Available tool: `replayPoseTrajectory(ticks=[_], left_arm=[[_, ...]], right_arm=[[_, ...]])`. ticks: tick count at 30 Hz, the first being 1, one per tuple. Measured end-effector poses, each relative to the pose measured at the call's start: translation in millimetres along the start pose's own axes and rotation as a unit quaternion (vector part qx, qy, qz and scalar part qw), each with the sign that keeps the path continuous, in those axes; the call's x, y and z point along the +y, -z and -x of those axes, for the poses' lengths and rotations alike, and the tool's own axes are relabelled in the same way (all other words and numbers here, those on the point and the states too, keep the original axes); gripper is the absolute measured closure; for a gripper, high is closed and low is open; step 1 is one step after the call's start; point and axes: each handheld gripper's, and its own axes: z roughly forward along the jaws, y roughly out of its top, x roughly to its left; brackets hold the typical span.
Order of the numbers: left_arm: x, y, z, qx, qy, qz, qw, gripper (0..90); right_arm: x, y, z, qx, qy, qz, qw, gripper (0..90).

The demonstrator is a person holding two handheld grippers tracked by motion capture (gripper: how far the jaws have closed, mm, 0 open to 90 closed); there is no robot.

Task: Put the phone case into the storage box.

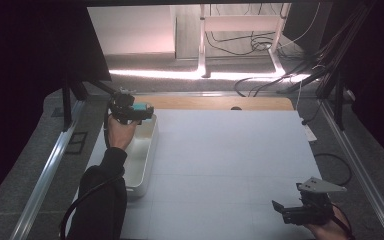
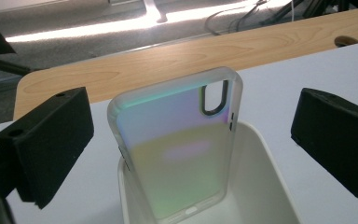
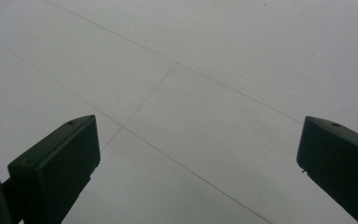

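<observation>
An iridescent, translucent phone case stands on end inside a white bin, leaning back with its camera cut-out at the top. My left gripper is open, its black jaws wide apart on either side of the case without touching it. In the high view the left gripper hovers over the far end of the bin, with the teal-looking case at its tip. My right gripper is at the near right, and in its own view the right gripper is open over the bare white mat.
The white mat covers most of the table, with a strip of wooden tabletop at its far edge. Metal rails run along both sides. Cables and a white frame lie on the floor beyond.
</observation>
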Motion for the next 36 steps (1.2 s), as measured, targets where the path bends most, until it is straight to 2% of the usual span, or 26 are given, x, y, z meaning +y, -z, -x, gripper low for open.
replayPoseTrajectory(ticks=[10, 13, 18, 24, 30, 36], left_arm=[[-2.6, 7.1, 1.4, -0.027, -0.015, -0.001, 0.9995, 0.0], [-4.1, 8.1, 1.6, -0.025, -0.02, -0.001, 0.9995, 0.0], [-7.3, 13.0, -1.1, -0.039, -0.014, 0.006, 0.9991, 0.0], [-11.2, 18.7, -0.9, -0.049, -0.017, 0.013, 0.9986, 0.0], [-15.0, 23.6, 3.7, -0.062, -0.031, 0.015, 0.9975, 0.0], [-18.6, 28.7, 9.8, -0.087, -0.034, 0.019, 0.9955, 0.0]], right_arm=[[0.1, 0.0, -0.4, -0.001, 0.003, -0.002, 1.0, 0.0], [-0.1, 0.3, -0.2, -0.002, 0.001, -0.001, 1.0, 0.0], [0.0, 0.2, -0.3, -0.003, 0.0, -0.001, 1.0, 0.0], [0.0, -0.2, -0.9, -0.004, 0.002, -0.001, 1.0, 0.0], [-0.1, 0.1, -1.4, -0.004, 0.004, 0.0, 1.0, 0.0], [-0.1, 0.4, -1.8, -0.004, 0.006, 0.001, 1.0, 0.0]])
